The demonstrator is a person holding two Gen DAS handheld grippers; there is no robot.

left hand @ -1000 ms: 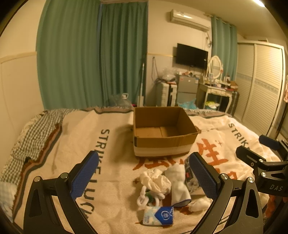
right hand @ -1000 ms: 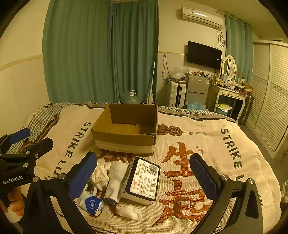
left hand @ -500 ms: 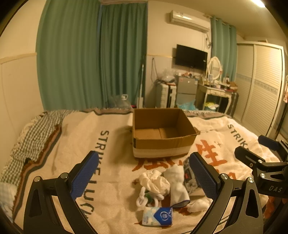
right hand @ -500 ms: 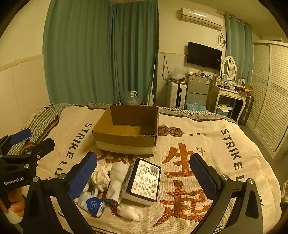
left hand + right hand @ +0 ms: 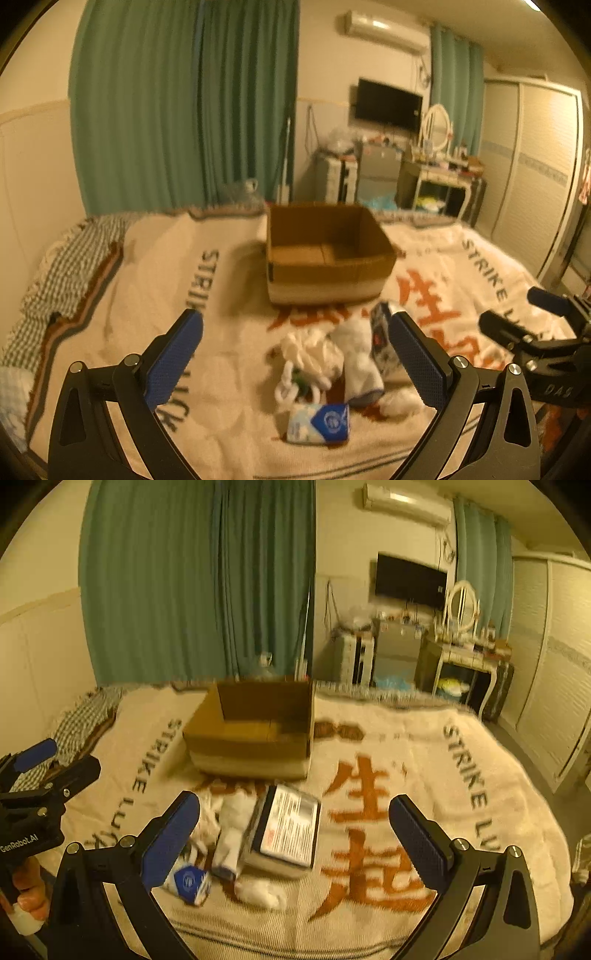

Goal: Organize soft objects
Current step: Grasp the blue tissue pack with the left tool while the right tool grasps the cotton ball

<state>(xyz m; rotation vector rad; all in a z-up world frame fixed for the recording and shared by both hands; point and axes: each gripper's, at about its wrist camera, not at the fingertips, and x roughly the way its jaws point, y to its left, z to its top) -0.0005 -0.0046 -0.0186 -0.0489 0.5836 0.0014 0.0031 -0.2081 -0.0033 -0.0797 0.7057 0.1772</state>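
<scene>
A pile of soft things lies on the bed blanket before an open cardboard box (image 5: 325, 254) (image 5: 255, 731). In it are a crumpled white cloth (image 5: 314, 350), a white sock (image 5: 358, 365) (image 5: 231, 830), a blue-and-white tissue pack (image 5: 319, 428) (image 5: 190, 880), a small white wad (image 5: 400, 402) (image 5: 260, 891) and a wrapped pack with a printed label (image 5: 286, 830) (image 5: 382, 341). My left gripper (image 5: 295, 354) is open and empty above the pile. My right gripper (image 5: 295, 834) is open and empty, to the right of the pile.
The bed carries a cream blanket (image 5: 406, 746) with orange characters and black lettering. A checked cloth (image 5: 70, 258) lies at its left edge. Green curtains, a TV, a dresser and a wardrobe stand beyond the bed.
Both grippers have moved forward and down a little towards the pile; the box and pile look larger. Both stay open and empty.
</scene>
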